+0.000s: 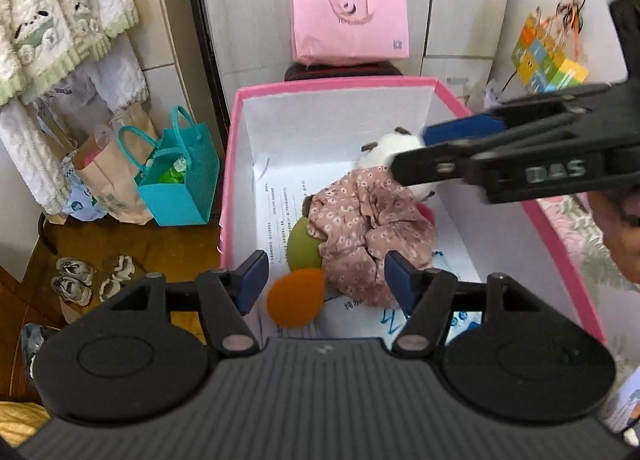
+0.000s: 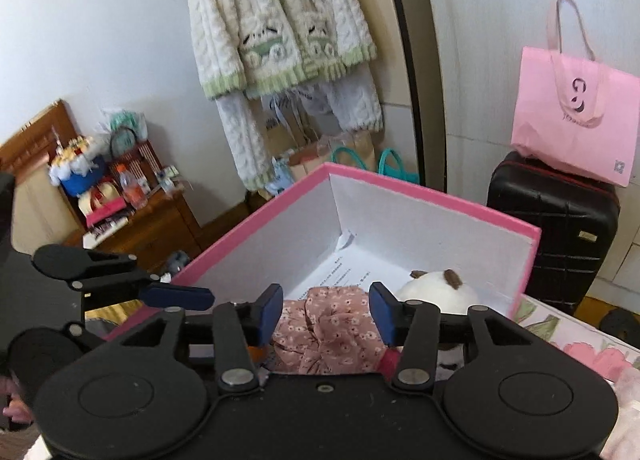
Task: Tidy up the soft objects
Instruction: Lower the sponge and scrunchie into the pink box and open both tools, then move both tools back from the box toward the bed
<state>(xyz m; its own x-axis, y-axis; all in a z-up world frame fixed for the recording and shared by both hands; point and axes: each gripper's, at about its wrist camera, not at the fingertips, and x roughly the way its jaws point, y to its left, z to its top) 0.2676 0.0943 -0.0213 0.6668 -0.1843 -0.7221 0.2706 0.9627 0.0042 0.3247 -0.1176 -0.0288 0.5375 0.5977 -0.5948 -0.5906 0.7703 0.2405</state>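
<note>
A pink box (image 1: pixel 332 84) with white inner walls holds a crumpled pink floral cloth (image 1: pixel 372 227), a white plush with brown ears (image 1: pixel 390 145), a green plush ball (image 1: pixel 303 248) and an orange plush piece (image 1: pixel 296 302). My left gripper (image 1: pixel 326 280) hangs open over the near end of the box, the orange piece and the cloth's edge showing between its fingers without touching the pads. My right gripper (image 1: pixel 408 151) reaches in from the right, open, just above the cloth and the white plush. In the right wrist view the floral cloth (image 2: pixel 332 324) lies below the open right gripper (image 2: pixel 326 312), and the white plush (image 2: pixel 436 290) lies to its right.
Printed papers (image 1: pixel 280 199) line the box bottom. A pink tote bag (image 1: pixel 350 15) rests on a black suitcase (image 2: pixel 552 236) behind the box. Teal bags (image 1: pixel 180 175), a paper bag and shoes (image 1: pixel 76 280) lie on the floor at left. A cream cardigan (image 2: pixel 276 31) hangs on the wall.
</note>
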